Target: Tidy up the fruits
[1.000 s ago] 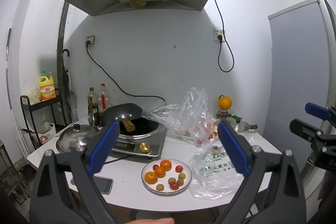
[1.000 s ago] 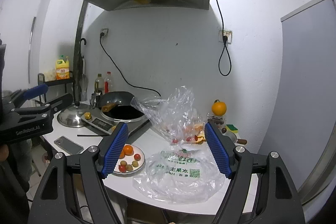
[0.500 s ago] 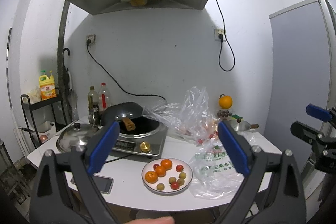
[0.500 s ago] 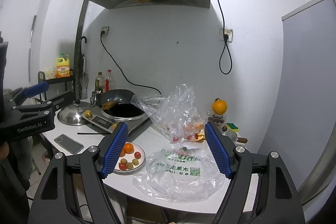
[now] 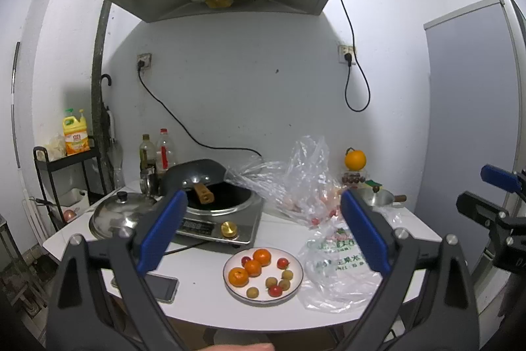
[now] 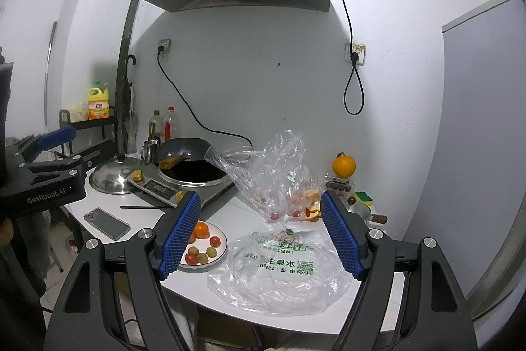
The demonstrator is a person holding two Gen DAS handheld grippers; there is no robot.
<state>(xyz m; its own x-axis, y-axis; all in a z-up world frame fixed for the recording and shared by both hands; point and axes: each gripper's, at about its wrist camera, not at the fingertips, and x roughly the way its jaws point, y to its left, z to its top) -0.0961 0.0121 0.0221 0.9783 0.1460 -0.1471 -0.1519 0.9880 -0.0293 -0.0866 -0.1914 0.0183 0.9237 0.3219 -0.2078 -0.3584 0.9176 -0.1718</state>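
Observation:
A white plate (image 5: 294, 263) near the table's front edge holds small oranges (image 5: 253, 267), red cherry tomatoes and greenish round fruits; it also shows in the right wrist view (image 6: 221, 249). A flat printed plastic bag (image 5: 340, 272) (image 6: 282, 275) lies to its right. A crumpled clear bag (image 5: 302, 183) (image 6: 276, 180) with fruit inside stands behind. My left gripper (image 5: 263, 231) is open and empty, held back from the table. My right gripper (image 6: 259, 229) is open and empty, also short of the table.
An induction cooker with a black wok (image 5: 210, 186) sits at the back left, a steel lid (image 5: 121, 213) beside it, a phone (image 5: 161, 283) at the front left. A large orange (image 5: 355, 159) sits on a box at the back right, beside a small pot (image 5: 376, 196).
Both views have shifted very slightly; the grippers stay open and nothing on the table has moved.

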